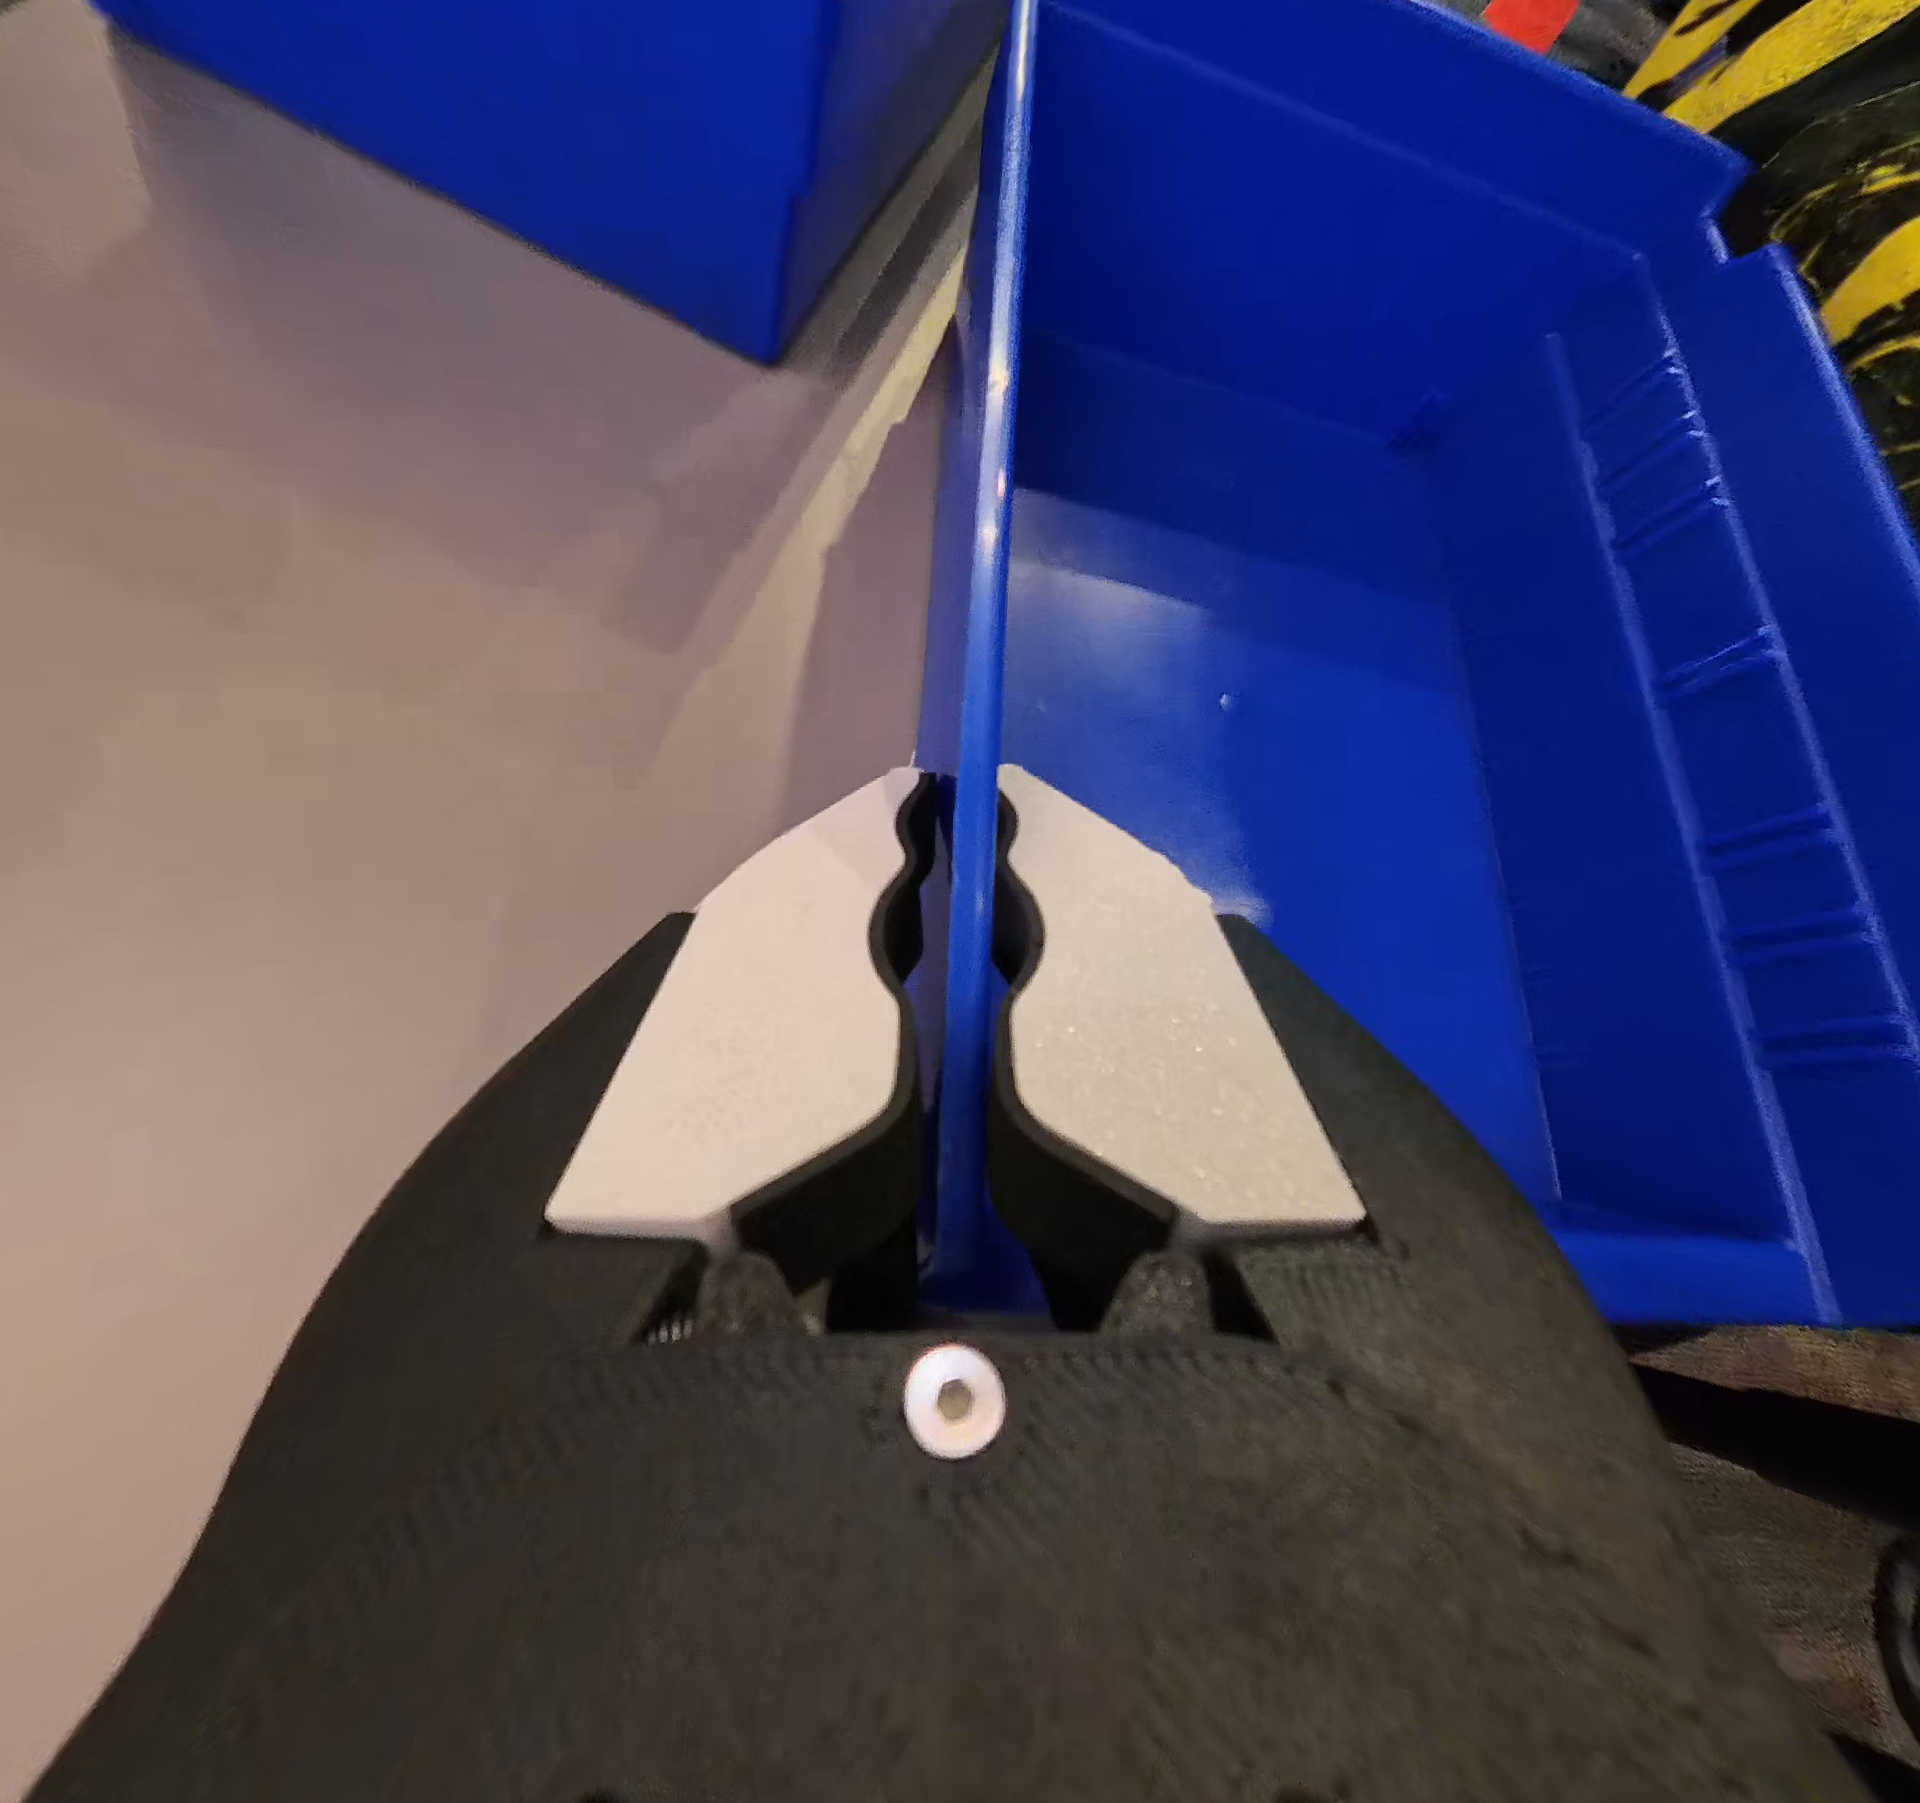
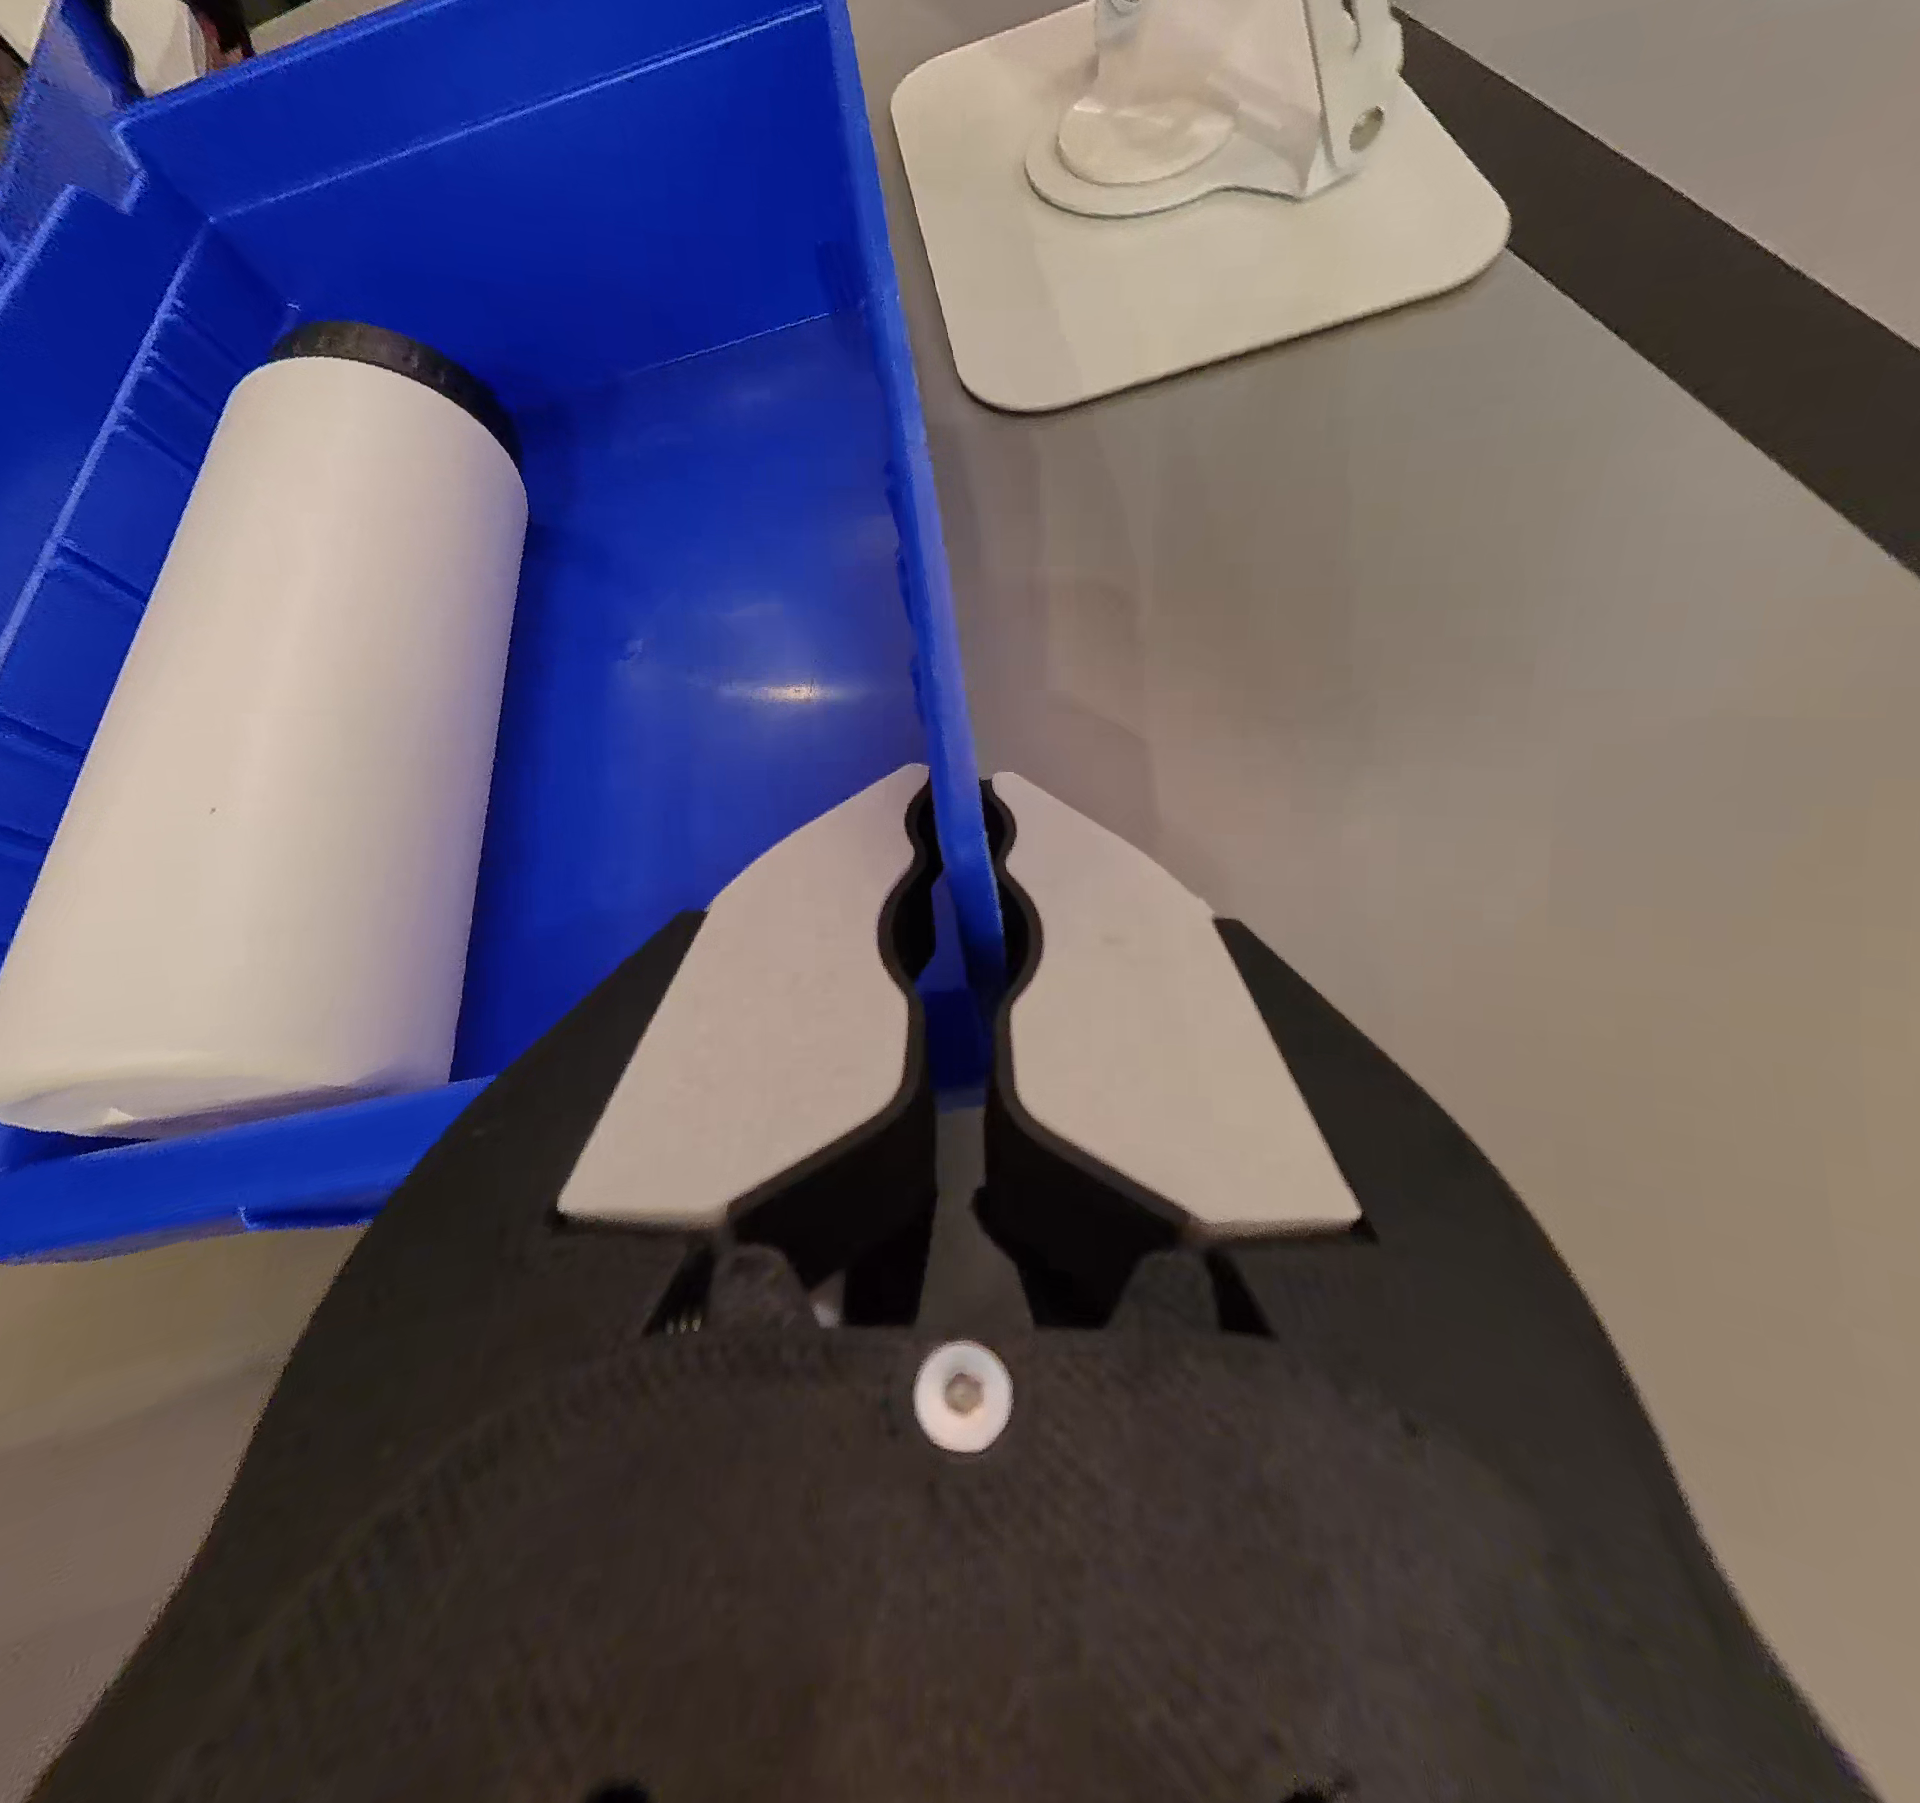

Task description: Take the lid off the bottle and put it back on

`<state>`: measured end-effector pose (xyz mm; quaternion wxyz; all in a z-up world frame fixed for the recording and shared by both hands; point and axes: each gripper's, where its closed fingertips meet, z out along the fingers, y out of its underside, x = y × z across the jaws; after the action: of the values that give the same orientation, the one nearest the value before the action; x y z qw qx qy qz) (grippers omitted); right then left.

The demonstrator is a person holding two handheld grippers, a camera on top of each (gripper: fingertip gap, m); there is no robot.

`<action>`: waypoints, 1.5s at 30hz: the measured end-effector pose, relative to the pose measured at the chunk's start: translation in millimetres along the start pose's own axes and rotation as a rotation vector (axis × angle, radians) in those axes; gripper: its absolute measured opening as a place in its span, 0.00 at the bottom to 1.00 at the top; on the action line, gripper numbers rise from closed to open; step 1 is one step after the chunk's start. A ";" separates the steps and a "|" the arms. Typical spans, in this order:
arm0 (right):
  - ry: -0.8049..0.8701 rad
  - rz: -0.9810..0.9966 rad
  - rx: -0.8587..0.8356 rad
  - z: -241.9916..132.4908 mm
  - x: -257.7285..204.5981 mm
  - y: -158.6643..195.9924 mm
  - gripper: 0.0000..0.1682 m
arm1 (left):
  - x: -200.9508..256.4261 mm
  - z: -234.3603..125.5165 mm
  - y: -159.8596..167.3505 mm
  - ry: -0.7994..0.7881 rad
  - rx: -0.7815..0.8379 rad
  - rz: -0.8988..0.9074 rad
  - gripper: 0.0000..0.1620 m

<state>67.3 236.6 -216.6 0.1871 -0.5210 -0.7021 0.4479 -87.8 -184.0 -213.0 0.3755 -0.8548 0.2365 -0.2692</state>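
Both your grippers clench bin walls: left gripper (image 1: 961,797) on one blue bin (image 1: 1299,714), right gripper (image 2: 961,787) on the bin (image 2: 675,610) holding the white bottle (image 2: 281,714), lying left of your jaws, black lid (image 2: 416,371) on.

Looks like a workshop or lab bench. Grey counter (image 2: 1455,714) with a dark strip along one side. Blue plastic parts bins (image 1: 1351,610), the ribbed stackable storage kind, sit on it. White flat-based stand (image 2: 1195,226) with a jointed arm nearby. Yellow-and-black hazard striping (image 1: 1787,28) past the counter edge, plus a red patch (image 1: 1530,6).
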 end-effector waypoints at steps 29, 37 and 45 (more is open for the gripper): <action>0.002 0.183 -0.138 51.7 -260.5 -44.0 0.39 | -138.3 46.2 -147.4 -0.565 -0.132 -0.261 0.38; -0.058 0.197 -0.256 91.6 -281.0 -20.7 0.37 | -154.4 34.8 -137.8 -0.694 -0.240 -0.264 0.36; -0.047 0.148 -0.325 95.2 -280.7 -13.3 0.29 | -155.4 41.9 -125.4 -0.644 -0.349 -0.253 0.13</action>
<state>99.0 -57.9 -198.7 0.0504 -0.5841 -0.7291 0.3531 -151.3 7.8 -184.4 0.2435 -0.9689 0.0414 0.0132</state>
